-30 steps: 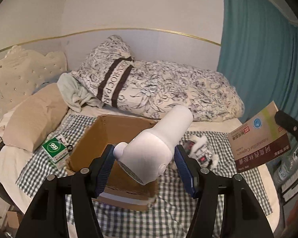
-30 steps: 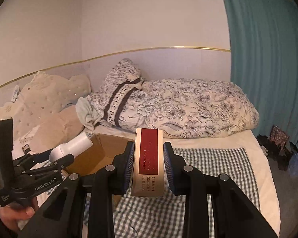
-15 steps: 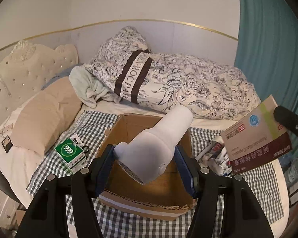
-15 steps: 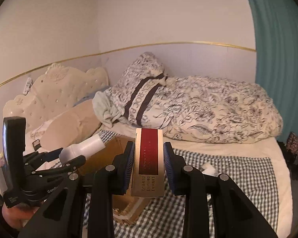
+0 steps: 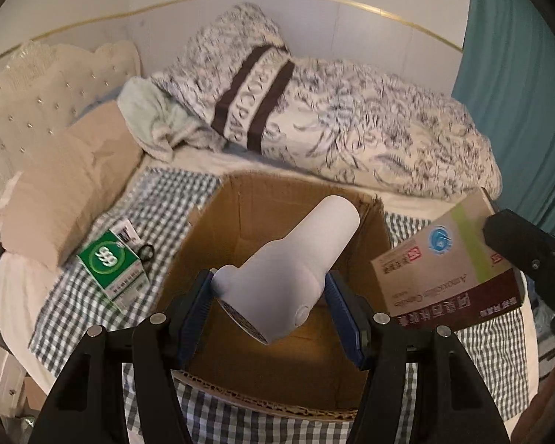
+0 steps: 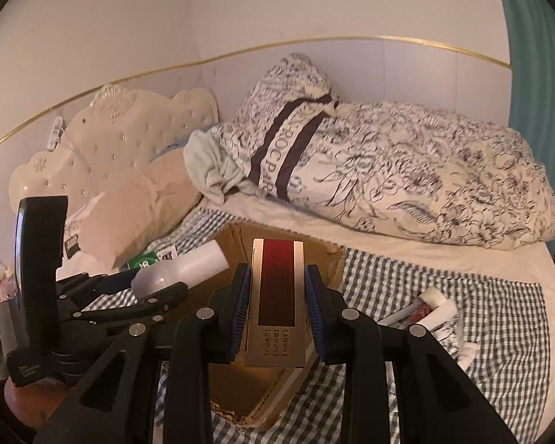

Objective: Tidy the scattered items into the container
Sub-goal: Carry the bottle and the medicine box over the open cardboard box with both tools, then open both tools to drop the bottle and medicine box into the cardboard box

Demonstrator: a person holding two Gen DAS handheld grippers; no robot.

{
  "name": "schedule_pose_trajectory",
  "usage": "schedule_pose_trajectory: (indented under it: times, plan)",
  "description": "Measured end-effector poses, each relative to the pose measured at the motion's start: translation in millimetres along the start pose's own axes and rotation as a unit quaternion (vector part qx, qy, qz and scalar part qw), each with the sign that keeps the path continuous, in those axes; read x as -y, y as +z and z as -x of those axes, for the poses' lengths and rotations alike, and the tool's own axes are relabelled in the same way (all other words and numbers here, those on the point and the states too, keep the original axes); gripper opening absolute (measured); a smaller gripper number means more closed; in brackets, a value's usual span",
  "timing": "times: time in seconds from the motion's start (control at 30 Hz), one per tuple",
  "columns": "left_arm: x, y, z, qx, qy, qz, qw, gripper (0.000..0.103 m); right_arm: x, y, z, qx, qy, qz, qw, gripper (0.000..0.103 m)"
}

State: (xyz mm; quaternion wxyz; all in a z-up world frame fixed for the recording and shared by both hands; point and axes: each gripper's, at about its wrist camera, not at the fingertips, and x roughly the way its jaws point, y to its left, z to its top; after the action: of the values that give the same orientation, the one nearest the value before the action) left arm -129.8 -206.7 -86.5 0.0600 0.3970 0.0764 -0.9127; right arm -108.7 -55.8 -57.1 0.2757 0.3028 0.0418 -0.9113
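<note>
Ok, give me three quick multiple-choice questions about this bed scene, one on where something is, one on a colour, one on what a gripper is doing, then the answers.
1. Where is the small green box?
A. inside the cardboard box
B. on the checked cloth beside the cardboard box
C. on the floral duvet

2. What colour is the curtain?
A. teal
B. yellow
C. white

3. What is the right gripper doing?
A. hanging open and empty
B. clamping a flat medicine carton
C. holding scissors

Answers:
1 B: the green box lies on the checked cloth, outside the cardboard box and towards the beige pillow.
2 A: the curtain at the edge of the view is teal.
3 B: the right gripper has its pads pressed on both sides of the medicine carton, while the left gripper holds the white device over the cardboard box.
</note>
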Motion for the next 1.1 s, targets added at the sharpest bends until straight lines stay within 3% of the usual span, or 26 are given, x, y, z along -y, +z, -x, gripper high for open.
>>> schedule_pose_trajectory:
  times: [0.27,0.6,0.9,1.1]
  plan:
    - [-7.0,-0.4,-40.7,-0.037,0.006,0.004,0.9993,0.063,0.4,-9.8,-55.3,-0.050,0.003,0.003,0.999,0.029]
    - [-10.5,-3.3,-71.0,-0.064,0.005,0.003,0.9980,0.063,0.7,-23.8,-94.5,-0.089,0.002,0.004,0.996,0.029]
    - [-3.5,0.4,-60.3,-0.048,0.014,-0.012,0.9987,0.072,2.9,-29.1,-98.7,-0.097,-0.003,-0.001,0.995,0.031]
    - [-1.4,2.1,-42.3,-0.035,0.017,-0.008,0.9992,0.072,4.6,-22.8,-74.8,-0.073,-0.012,-0.003,0.997,0.044]
